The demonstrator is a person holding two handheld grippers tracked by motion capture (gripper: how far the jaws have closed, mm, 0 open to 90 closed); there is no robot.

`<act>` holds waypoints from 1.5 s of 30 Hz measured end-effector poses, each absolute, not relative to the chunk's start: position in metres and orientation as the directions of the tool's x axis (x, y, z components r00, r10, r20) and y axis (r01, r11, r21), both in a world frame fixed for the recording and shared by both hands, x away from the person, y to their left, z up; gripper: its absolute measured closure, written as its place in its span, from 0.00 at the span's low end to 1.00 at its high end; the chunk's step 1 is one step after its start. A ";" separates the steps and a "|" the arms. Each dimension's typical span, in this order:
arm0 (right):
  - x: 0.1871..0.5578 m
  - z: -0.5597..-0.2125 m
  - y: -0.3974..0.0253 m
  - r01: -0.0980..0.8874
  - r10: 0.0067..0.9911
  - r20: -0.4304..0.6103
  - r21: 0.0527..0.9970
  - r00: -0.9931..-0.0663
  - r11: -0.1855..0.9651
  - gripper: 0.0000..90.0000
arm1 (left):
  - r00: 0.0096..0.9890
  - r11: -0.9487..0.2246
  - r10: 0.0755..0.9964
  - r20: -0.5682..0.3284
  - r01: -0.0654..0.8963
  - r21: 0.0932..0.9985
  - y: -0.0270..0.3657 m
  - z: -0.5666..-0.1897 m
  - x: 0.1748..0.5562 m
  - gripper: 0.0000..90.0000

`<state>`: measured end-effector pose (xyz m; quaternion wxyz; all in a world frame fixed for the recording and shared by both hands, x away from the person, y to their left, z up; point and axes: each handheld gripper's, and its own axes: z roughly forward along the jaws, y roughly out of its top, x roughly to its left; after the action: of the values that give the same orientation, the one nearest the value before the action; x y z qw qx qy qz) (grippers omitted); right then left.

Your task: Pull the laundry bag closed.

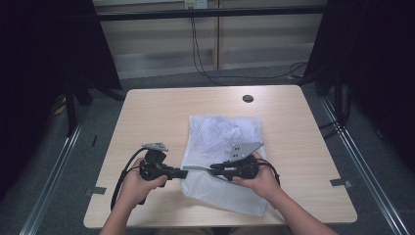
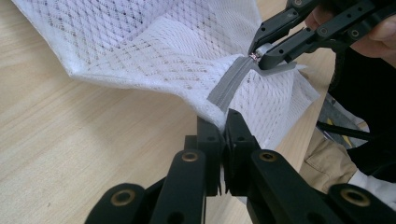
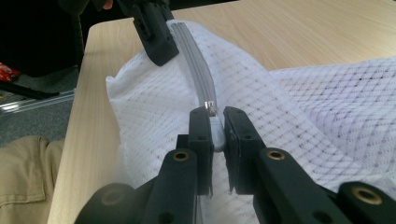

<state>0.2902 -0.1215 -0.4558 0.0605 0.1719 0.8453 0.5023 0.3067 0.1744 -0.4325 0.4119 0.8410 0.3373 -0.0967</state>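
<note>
- I see a white mesh laundry bag (image 1: 222,156) lying on the counter (image 1: 147,117), near the front edge and a little right of the middle, with its grey zipper (image 2: 231,84) running across the near part of the bag.
- My left claw (image 1: 183,173) is pressed together on the bag's edge at the end of the zipper tape, at the bag's left side; in the left gripper view the jaws pinch the mesh right where the grey strip meets them.
- My right claw (image 3: 217,128) is closed on the zipper pull (image 3: 215,133); the small metal slider (image 3: 211,107) sits just beyond the jaw tips on the tape.
- The relation that counts: the zipper's long axis runs straight from one claw to the other, roughly left to right across the counter, and the two claws face each other along it, with a short length of tape between them.
- I judge the tape is held fairly taut and lifted a little off the counter between the two grips.
- So the slider can only travel along that line: toward my left claw or away from it, to the right.
- I cannot tell from the frames which direction closes the bag.
</note>
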 end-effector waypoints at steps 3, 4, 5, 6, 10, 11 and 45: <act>0.291 -0.456 -0.124 0.233 0.355 0.073 0.871 -0.932 0.432 0.91 | 0.753 -0.432 0.488 -0.442 0.648 0.627 0.175 -0.433 0.307 0.97; 0.291 -0.456 -0.124 0.235 0.356 0.075 0.872 -0.932 0.430 0.91 | 0.753 -0.431 0.488 -0.442 0.648 0.628 0.175 -0.433 0.307 0.97; 0.291 -0.456 -0.124 0.234 0.357 0.073 0.871 -0.931 0.432 0.91 | 0.753 -0.431 0.488 -0.442 0.648 0.628 0.175 -0.433 0.307 0.97; 0.291 -0.456 -0.124 0.232 0.355 0.071 0.871 -0.932 0.434 0.91 | 0.753 -0.430 0.486 -0.444 0.648 0.628 0.175 -0.433 0.307 0.97; 0.291 -0.456 -0.124 0.232 0.352 0.073 0.871 -0.933 0.434 0.91 | 0.752 -0.430 0.485 -0.446 0.649 0.627 0.175 -0.433 0.307 0.97; 0.291 -0.456 -0.124 0.231 0.352 0.072 0.871 -0.933 0.434 0.91 | 0.752 -0.430 0.485 -0.446 0.649 0.627 0.175 -0.433 0.307 0.97; 0.290 -0.456 -0.129 0.251 0.353 0.088 0.857 -0.932 0.449 0.91 | 0.749 -0.437 0.495 -0.441 0.653 0.619 0.176 -0.434 0.308 0.97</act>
<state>0.2897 -0.1288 -0.4564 0.0515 0.1776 0.8497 0.4938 0.3076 0.1761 -0.4338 0.4069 0.8419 0.3408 -0.0971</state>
